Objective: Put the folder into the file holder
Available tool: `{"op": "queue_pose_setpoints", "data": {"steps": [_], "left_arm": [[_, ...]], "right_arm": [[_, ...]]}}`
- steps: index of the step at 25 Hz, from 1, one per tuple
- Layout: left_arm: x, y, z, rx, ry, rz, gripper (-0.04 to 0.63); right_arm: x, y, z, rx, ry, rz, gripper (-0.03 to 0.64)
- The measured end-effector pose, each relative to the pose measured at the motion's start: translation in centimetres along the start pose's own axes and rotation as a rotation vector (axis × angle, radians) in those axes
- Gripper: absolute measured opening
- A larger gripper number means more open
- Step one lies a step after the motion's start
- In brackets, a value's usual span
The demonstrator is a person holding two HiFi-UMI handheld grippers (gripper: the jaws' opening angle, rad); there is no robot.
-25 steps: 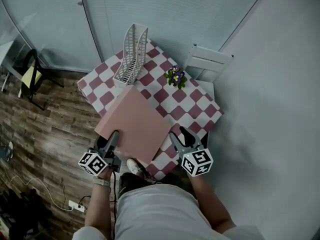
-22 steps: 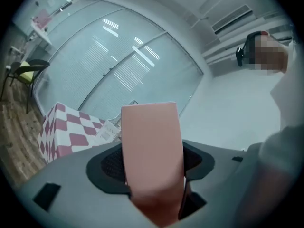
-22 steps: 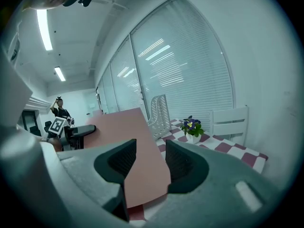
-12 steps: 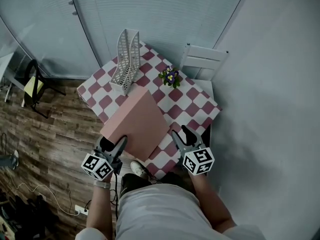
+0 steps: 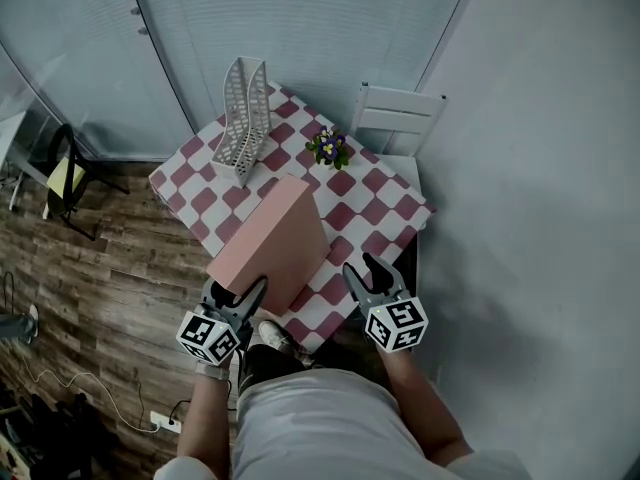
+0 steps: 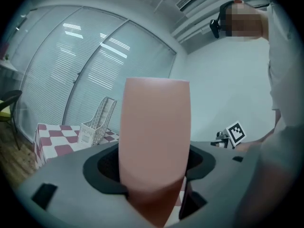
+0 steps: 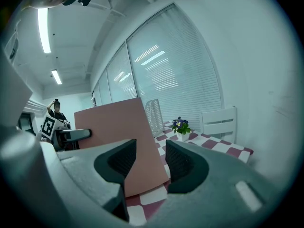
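Note:
The pink folder (image 5: 272, 243) stands tilted on one long edge over the near part of the checked table (image 5: 392, 204), its other edge raised. My left gripper (image 5: 238, 290) holds its near corner; in the left gripper view the folder (image 6: 154, 137) fills the gap between the pads while the jaws are opening. Off to the folder's right, my right gripper (image 5: 362, 268) is open and empty, with the folder (image 7: 118, 137) seen beyond its jaws. At the table's far left corner stands the white mesh file holder (image 5: 243, 118), empty.
A small pot of purple flowers (image 5: 328, 148) sits mid-table behind the folder. A white chair (image 5: 398, 120) stands at the far right side. Wood floor and a dark chair (image 5: 62, 173) lie to the left. A glass wall with blinds runs behind the table.
The folder has gone from lying nearly flat to standing steeply on its edge. My left gripper has turned with it and shifted slightly right; the right gripper has hardly moved.

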State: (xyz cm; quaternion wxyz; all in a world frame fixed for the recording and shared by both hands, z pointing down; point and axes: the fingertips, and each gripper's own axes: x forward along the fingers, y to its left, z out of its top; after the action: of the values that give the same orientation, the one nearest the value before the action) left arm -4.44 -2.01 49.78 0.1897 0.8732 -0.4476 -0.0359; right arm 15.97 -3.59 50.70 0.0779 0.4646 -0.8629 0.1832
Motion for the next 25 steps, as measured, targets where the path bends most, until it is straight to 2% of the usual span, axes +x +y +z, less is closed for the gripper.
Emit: {"op": "queue_pose_setpoints", "data": {"steps": [4,13,19,25], "left_arm": [[0.1,-0.8,-0.3,0.035,-0.005,0.019,0.301],[-0.2,-1.5,0.1,0.090,-0.053,0.115,0.275],[-0.9,-1.4,2.6,0.114,-0.102,0.143,0.273],[-1.6,0.6,5.9,0.145,-0.138,0.208,0.273]], "right_arm": [[-1.5,-0.8,-0.6,0.003,-0.006,-0.018,0.178],[-3.9,-1.6,-1.5,0.005,-0.016,-0.027,0.178],[-4.0,-1.3,-1.5,0.001,-0.022,-0.013,0.178],[-2.6,-0.3,-0.8,-0.007,-0.026,0.014,0.178]]}}
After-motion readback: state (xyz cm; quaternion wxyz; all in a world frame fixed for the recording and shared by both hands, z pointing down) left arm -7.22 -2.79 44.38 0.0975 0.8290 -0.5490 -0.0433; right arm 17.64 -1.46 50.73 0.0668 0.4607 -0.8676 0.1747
